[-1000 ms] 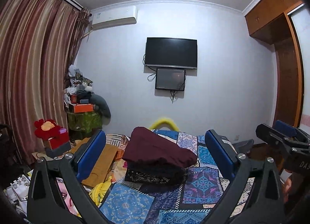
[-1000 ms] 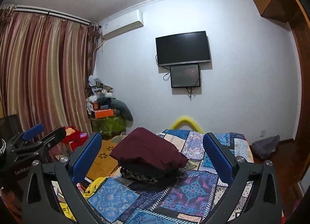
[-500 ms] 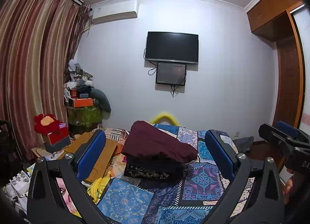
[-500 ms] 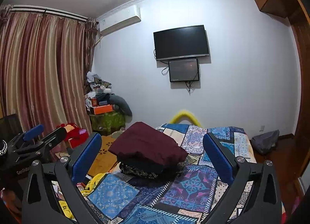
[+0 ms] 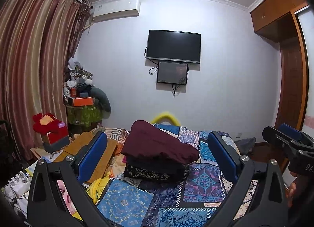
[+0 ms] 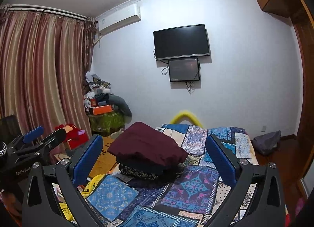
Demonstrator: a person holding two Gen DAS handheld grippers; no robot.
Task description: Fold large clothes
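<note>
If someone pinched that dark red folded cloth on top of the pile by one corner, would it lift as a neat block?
Probably not. The dark red folded cloth sags over the pile's edge, so it looks soft and would likely unfold and droop. It looks bulky, perhaps fairly heavy. The pile beneath might shift too.

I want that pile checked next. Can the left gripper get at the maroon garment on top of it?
Probably yes: the left gripper is open and empty, the maroon garment lies uncovered atop the stack, straight ahead, with nothing between.

maroon garment (image 5: 159,146) | folded | topping dark folded stack (image 5: 155,170) | on bed
</note>
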